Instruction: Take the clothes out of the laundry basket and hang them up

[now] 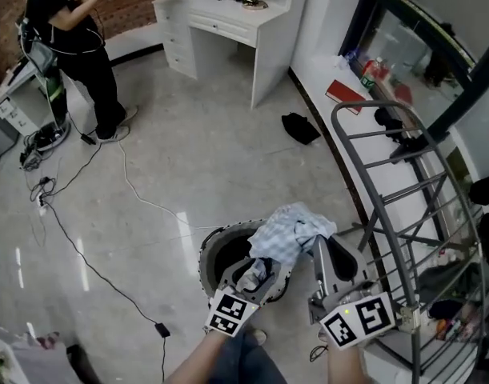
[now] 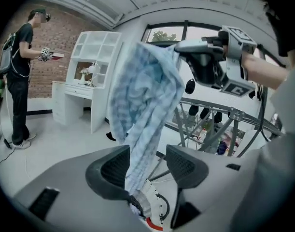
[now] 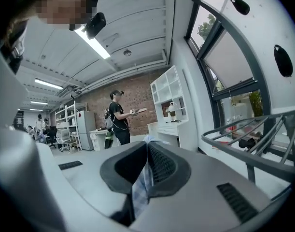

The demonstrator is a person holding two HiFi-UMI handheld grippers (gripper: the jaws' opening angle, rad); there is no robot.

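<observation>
Checked cloth (image 1: 292, 234) is held up over the laundry basket (image 1: 206, 264), in front of the person. A grey drying rack (image 2: 231, 114) stands at the right, with dark items (image 1: 386, 118) hanging on it. The round basket sits on the pale floor (image 1: 188, 158) just left of the rack, under both grippers. The blue-and-white cloth hangs from the right gripper (image 3: 147, 151), whose jaws are clamped together on its upper edge. Its lower length trails down between the jaws of the left gripper (image 2: 147, 166), which stand apart, the fabric lying against one pad unpinched.
</observation>
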